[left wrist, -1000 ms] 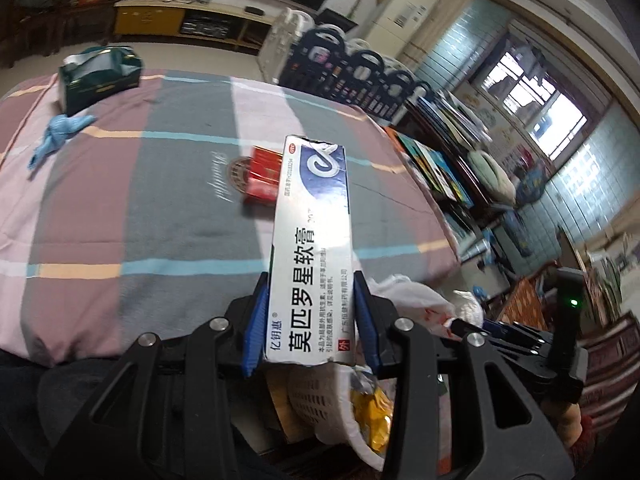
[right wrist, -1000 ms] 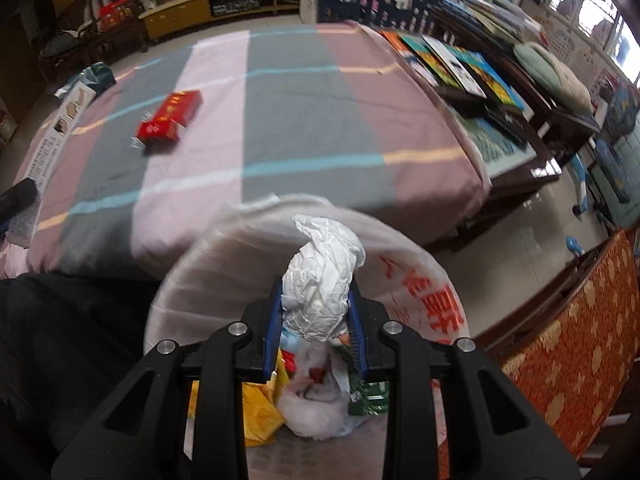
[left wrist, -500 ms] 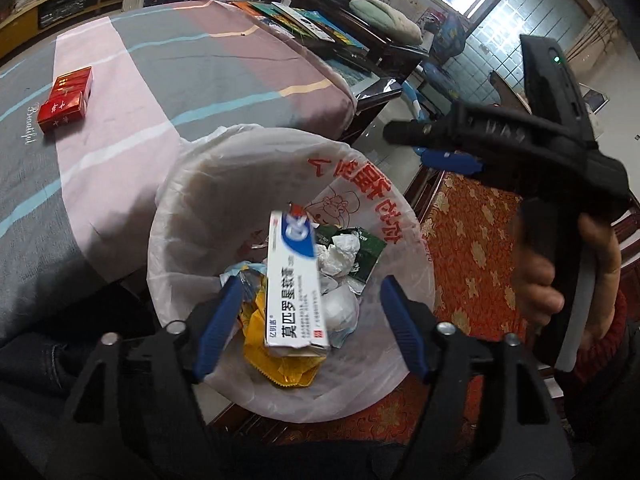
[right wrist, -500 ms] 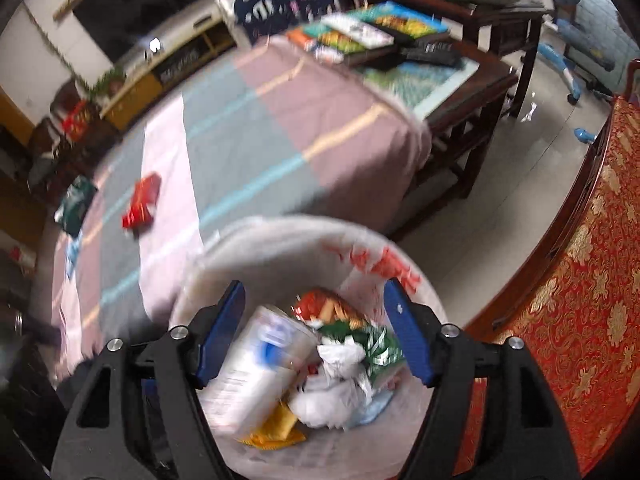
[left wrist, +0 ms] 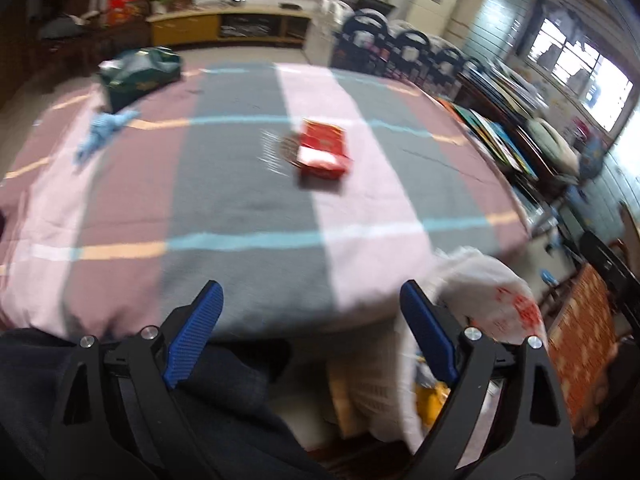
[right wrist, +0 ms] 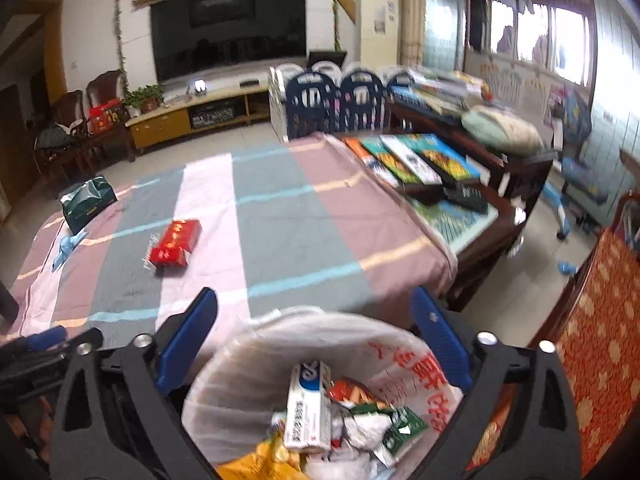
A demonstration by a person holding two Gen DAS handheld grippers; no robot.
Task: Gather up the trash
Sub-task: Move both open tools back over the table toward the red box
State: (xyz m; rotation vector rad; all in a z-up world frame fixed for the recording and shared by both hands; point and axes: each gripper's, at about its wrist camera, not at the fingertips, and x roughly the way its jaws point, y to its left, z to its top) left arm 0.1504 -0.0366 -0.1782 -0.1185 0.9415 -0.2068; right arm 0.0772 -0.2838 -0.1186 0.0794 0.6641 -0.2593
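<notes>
A white bin with a plastic liner (right wrist: 264, 360) (left wrist: 492, 300) stands below the near edge of the striped table (right wrist: 280, 216). Inside it lie a white ointment box (right wrist: 306, 408), crumpled white paper (right wrist: 360, 424) and coloured wrappers. My right gripper (right wrist: 314, 312) hangs over the bin, its jaws still opening, nothing between them. My left gripper (left wrist: 312, 304) points across the table (left wrist: 240, 184), jaws also opening and empty. On the cloth remain a red packet (left wrist: 325, 149) (right wrist: 175, 243), a blue scrap (left wrist: 105, 131) (right wrist: 68, 249) and a green bag (left wrist: 138, 72) (right wrist: 89, 201).
Books and remotes (right wrist: 416, 164) lie on a low side table to the right. A red patterned sofa (right wrist: 600, 352) stands right of the bin. Dark trousers (left wrist: 224, 384) fill the near left. A TV stand (right wrist: 192, 112) and chairs line the back wall.
Both grippers let go: the ointment box and the paper wad dropped into the bin. The left gripper swung from the bin back towards the table; the right one tilted up.
</notes>
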